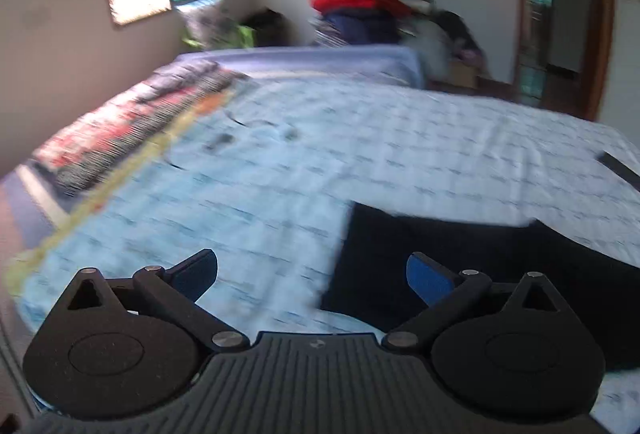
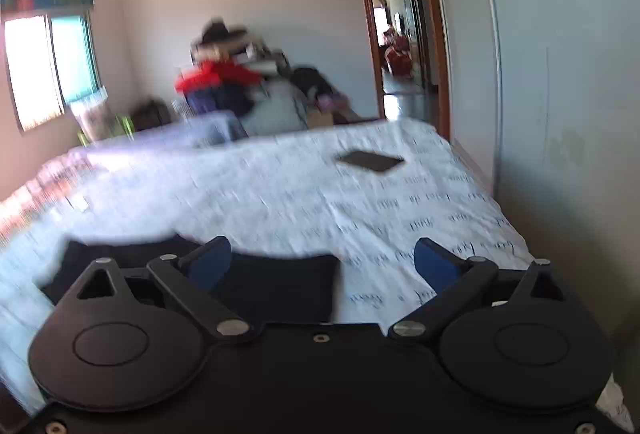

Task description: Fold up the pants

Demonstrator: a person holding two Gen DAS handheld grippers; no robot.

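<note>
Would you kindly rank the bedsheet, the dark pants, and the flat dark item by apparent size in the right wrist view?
1. bedsheet
2. dark pants, partly hidden by the gripper
3. flat dark item, farther away, so true size is unsure

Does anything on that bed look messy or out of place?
Little stands out. The dark pants lie flat on the pale bedsheet; a dark flat object sits alone farther up the bed.

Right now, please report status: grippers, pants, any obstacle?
Left gripper open, empty. Right gripper open, empty. Dark pants folded flat on bed sheet. Flat dark object lies farther off, clear.
</note>
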